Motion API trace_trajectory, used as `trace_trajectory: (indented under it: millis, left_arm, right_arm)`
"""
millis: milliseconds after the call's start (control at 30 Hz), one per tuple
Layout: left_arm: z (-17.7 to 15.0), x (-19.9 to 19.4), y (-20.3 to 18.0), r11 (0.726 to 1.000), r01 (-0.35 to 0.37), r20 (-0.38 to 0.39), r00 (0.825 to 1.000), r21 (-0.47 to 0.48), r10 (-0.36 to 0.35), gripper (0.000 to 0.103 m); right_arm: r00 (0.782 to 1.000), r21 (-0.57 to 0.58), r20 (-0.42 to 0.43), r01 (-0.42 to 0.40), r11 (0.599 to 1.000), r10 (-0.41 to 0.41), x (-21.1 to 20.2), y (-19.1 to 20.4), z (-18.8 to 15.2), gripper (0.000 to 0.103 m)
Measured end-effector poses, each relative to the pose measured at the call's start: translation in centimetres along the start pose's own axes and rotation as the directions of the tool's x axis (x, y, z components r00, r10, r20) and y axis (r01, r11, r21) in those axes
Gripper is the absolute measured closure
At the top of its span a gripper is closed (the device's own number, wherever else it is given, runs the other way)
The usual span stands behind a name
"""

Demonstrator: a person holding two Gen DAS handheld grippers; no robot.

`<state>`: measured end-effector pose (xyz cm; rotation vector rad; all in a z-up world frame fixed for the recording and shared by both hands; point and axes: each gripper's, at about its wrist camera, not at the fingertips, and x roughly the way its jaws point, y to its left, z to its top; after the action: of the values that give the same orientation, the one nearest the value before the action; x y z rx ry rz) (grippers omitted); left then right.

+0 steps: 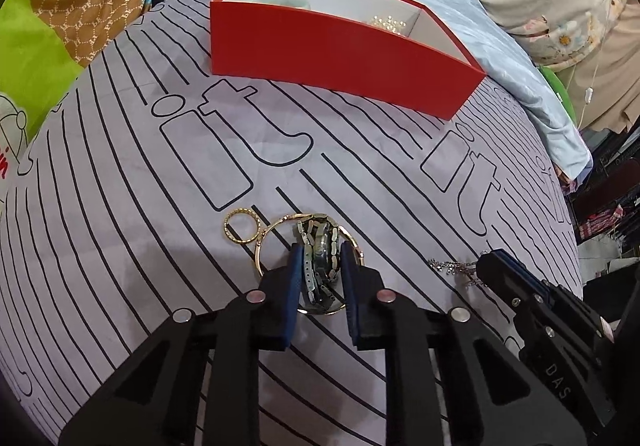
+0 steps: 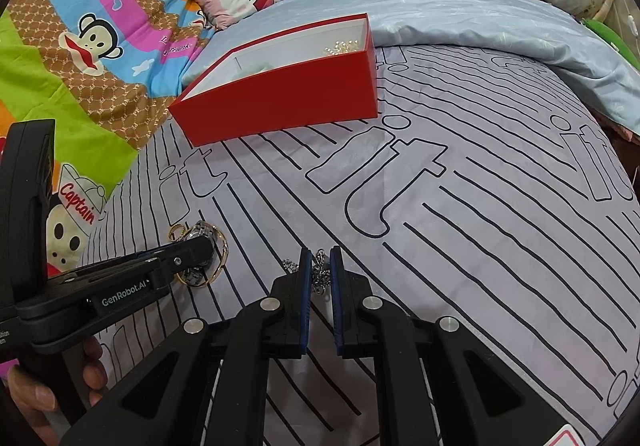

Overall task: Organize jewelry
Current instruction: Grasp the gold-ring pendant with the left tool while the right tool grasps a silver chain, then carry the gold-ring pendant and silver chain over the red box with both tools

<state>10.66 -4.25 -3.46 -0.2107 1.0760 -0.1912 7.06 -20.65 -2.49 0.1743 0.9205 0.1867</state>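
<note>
1. Left gripper [image 1: 320, 258]: jaws narrowed around the watch [image 1: 320, 258], blue pads either side of case and folded metal band; looks clamped or v. close to it, pads appear to touch; watch lies on its edge on the striped sheet [image 1: 140, 246], inside the big gold bangle [image 1: 264, 242].
2. Small gold ring [image 1: 241, 226] just beside the bangle, on its left, touching or nearly; neither is gripped.
3. Right gripper [image 2: 321, 270]: jaws narrow, silver chain [image 2: 320, 272] bunched between the pads; can't tell if pinched tight or only straddled; part of chain trails out to the left on the sheet.
4. Red box [image 1: 336, 58] well apart from both grippers, further up the bed; open top, white inside w/ a divider; pearl beads [image 1: 386, 23] in the right part, a pale green round thing [image 1: 286, 0] in the left; too little shows to name it.
5. Handling, watch (my guess): heaviest piece here; stiff case, band floppy at the links; smooth metal prob. slippery; best hold is across the case, not the band, so it doesn't swing or slide out; bangle may snag and ride up with it.
6. Handling, chain (guess): v. light, limp, no stiffness; will dangle and can slip link by link; take it at the bunched middle, firm squeeze; loose end could catch on the box rim.
7. Bangle and ring (guess): rigid, thin, light; lie flat on soft bedding so hard to get under; pinch across the rim.
</note>
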Motion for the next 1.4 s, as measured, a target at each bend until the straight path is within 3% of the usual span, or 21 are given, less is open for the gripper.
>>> trace_trajectory:
  millis: [333, 700, 1100, 1400]
  left_arm:
    - [0.4, 0.5, -0.7, 0.999, -0.025, 0.021, 0.999, 0.035, 0.024, 0.085]
    - [0.4, 0.0, -0.2, 0.999, 0.003, 0.018, 1.0, 0.034, -0.003, 0.086]
    - [1.3, -3.7, -0.2, 0.998, 0.043, 0.071, 0.996, 0.036, -0.045, 0.086]
    - [3.6, -6.6, -0.6, 0.996, 0.025, 0.141, 0.989, 0.084, -0.036, 0.086]
  right_arm:
    - [1.0, -0.001, 0.001, -0.004, 1.0, 0.004, 0.0, 0.3, -0.1, 0.095]
    - [1.0, 0.0, 0.009, -0.009, 1.0, 0.009, -0.3, 0.4, 0.2, 0.095]
    - [0.998, -0.016, 0.054, -0.032, 0.999, 0.033, -2.2, 0.9, 1.4, 0.095]
    - [0.992, -0.064, 0.11, -0.048, 0.997, 0.055, -4.5, 2.1, 3.8, 0.095]
